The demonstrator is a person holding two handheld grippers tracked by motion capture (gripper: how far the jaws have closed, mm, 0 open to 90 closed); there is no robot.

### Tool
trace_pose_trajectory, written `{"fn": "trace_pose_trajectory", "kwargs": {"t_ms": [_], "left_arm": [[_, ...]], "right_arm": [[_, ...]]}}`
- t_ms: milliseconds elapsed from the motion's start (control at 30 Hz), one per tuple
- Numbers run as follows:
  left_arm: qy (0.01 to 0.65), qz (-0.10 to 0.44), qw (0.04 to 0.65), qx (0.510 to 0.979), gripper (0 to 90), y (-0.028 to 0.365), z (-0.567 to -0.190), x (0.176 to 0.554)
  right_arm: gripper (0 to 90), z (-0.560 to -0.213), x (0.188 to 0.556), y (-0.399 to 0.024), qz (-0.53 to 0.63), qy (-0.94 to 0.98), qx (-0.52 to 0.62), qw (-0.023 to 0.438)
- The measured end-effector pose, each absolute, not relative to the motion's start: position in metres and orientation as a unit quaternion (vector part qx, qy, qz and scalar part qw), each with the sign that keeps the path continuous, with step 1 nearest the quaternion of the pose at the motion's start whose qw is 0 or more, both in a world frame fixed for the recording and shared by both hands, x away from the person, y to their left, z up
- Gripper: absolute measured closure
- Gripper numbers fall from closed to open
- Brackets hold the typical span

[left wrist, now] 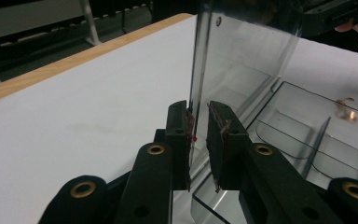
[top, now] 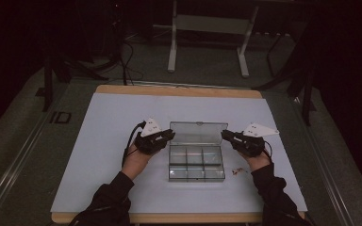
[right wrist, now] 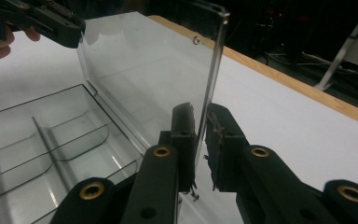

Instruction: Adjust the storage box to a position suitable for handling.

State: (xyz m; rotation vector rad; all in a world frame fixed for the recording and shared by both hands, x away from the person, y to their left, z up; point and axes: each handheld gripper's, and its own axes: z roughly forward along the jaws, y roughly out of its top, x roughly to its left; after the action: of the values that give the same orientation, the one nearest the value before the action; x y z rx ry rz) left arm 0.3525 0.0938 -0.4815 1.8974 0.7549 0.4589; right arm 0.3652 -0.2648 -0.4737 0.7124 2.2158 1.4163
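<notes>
Lid (top: 198, 132) of the clear box (top: 196, 165), mid-tabletop (top: 103, 122) nearer the front edge, stands upright with left gripper (top: 169, 136) and right gripper (top: 224, 135) at its ends. Left gripper view: jaws pinch its edge (left wrist: 196, 70); uneven pulling could twist the hinge. Right gripper view: jaws clamp the other edge (right wrist: 212, 79); it might slip.
</notes>
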Motion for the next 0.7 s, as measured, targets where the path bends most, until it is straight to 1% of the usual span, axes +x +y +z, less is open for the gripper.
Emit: {"fn": "trace_pose_trajectory", "kwargs": {"t_ms": [67,133,400,500,600,700], "left_arm": [[0.32,0.186,0.503,0.781,79.2,0.094,-0.482,0.356],[0.325,0.186,0.502,0.78,79.1,0.093,-0.483,0.358],[0.334,0.173,0.504,0.778,78.7,0.094,-0.485,0.367],[0.339,0.168,0.5,0.779,78.0,0.093,-0.486,0.369],[0.346,0.162,0.497,0.779,75.3,0.091,-0.487,0.372],[0.354,0.15,0.494,0.78,74.2,0.091,-0.489,0.376]], "right_arm": [[81.1,-0.474,0.368,-0.263,0.507,0.795,0.258,0.209],[78.7,-0.474,0.37,-0.262,0.507,0.794,0.265,0.205],[76.8,-0.474,0.379,-0.259,0.496,0.798,0.277,0.201],[72.7,-0.476,0.381,-0.257,0.492,0.8,0.284,0.193],[68.3,-0.48,0.383,-0.253,0.482,0.805,0.289,0.189],[67.5,-0.482,0.386,-0.25,0.473,0.807,0.299,0.188]]}}
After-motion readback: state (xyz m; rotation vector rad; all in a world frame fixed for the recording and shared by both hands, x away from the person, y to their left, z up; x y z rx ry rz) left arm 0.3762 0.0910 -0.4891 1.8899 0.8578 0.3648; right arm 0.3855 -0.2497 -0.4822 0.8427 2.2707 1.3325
